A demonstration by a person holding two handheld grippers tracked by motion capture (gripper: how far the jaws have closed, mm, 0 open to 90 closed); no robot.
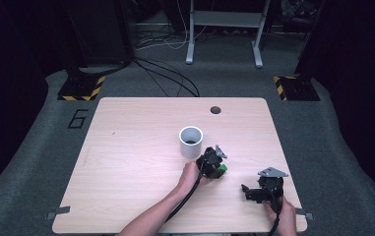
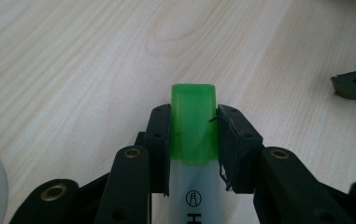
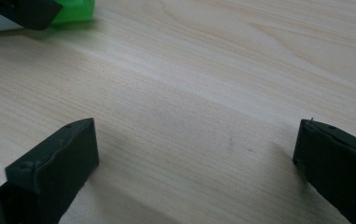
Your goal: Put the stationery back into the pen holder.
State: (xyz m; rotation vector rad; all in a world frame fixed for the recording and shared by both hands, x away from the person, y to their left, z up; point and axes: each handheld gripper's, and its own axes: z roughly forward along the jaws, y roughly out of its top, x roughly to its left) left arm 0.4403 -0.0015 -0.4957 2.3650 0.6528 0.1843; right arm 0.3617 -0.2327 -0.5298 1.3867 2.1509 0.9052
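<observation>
Worktop: pale wood (image 1: 126,162), grey carpet around it, cables beyond the far edge.
Left tongs (image 2: 193,122): my jaws pinch a highlighter (image 2: 193,116) by its green cap; its white barrel runs back under them, print cut off.
Highlighter's place: right of the worktop's middle, just nearer me than the white cup (image 1: 191,141).
Cup: inside dark, hard to make out.
Right tongs (image 3: 194,154): spread wide over bare wood near the right front corner.
</observation>
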